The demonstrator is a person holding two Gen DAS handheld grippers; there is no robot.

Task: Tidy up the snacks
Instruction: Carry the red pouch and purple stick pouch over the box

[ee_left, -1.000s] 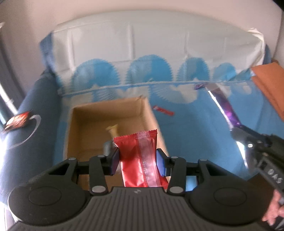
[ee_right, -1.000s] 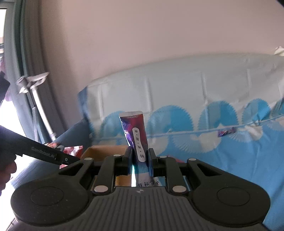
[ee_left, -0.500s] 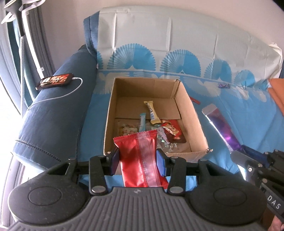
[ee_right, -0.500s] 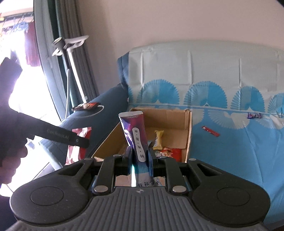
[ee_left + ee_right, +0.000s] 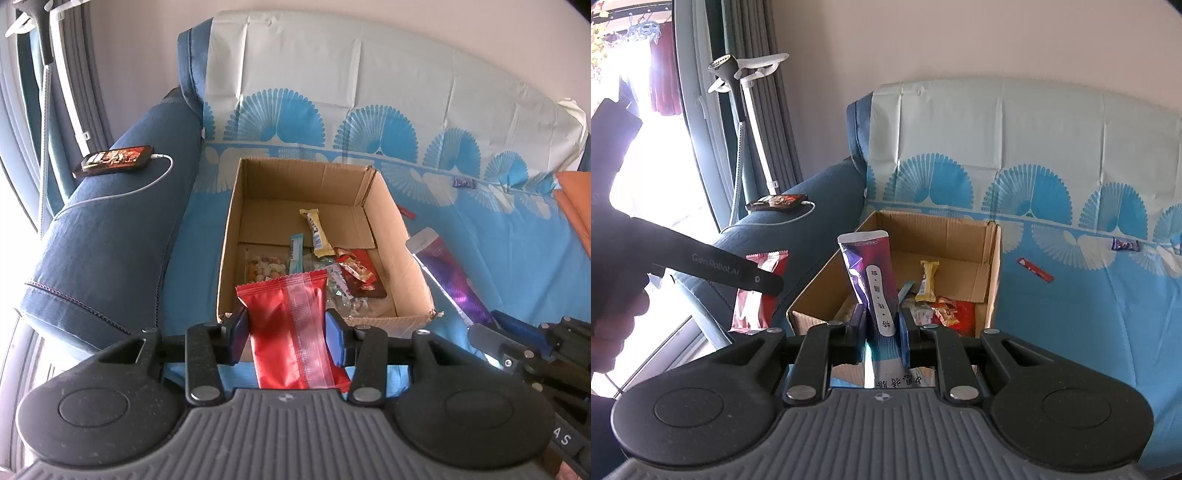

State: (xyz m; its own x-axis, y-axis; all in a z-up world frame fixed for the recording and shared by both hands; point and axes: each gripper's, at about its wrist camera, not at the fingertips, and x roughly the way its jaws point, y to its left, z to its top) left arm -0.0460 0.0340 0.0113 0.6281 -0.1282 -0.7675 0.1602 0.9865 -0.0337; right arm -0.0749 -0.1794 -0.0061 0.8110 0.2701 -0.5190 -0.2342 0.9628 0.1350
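An open brown cardboard box [image 5: 384, 218] stands on the sofa seat, on a light-blue cover printed with fan shapes [image 5: 480, 236], close beside the dark-blue padded armrest [image 5: 110, 236]. A phone with a white charging cable [image 5: 112, 160] lies on top of the armrest. Two small wrapped sweets, one red [image 5: 1034, 268] and one purple [image 5: 1125, 244], lie on the cover near the backrest, well apart from the box. An orange cloth [image 5: 574, 206] shows at the seat's right edge. Inside the box lie a yellow-and-white snack bar [image 5: 316, 232], a thin light-blue stick packet [image 5: 295, 253], a clear bag of mixed sweets [image 5: 266, 267] and several red wrappers [image 5: 356, 269].

The left gripper [image 5: 286, 334] clamps a glossy red foil snack packet with a clear seam strip [image 5: 288, 325] by its sides, above the box's near wall. The right gripper [image 5: 882, 334], its jaws narrow, pinches a tall purple-and-red foil pouch with a white label [image 5: 871, 273], upright, just at the box's near-right corner. Nothing blocks the box's open top.
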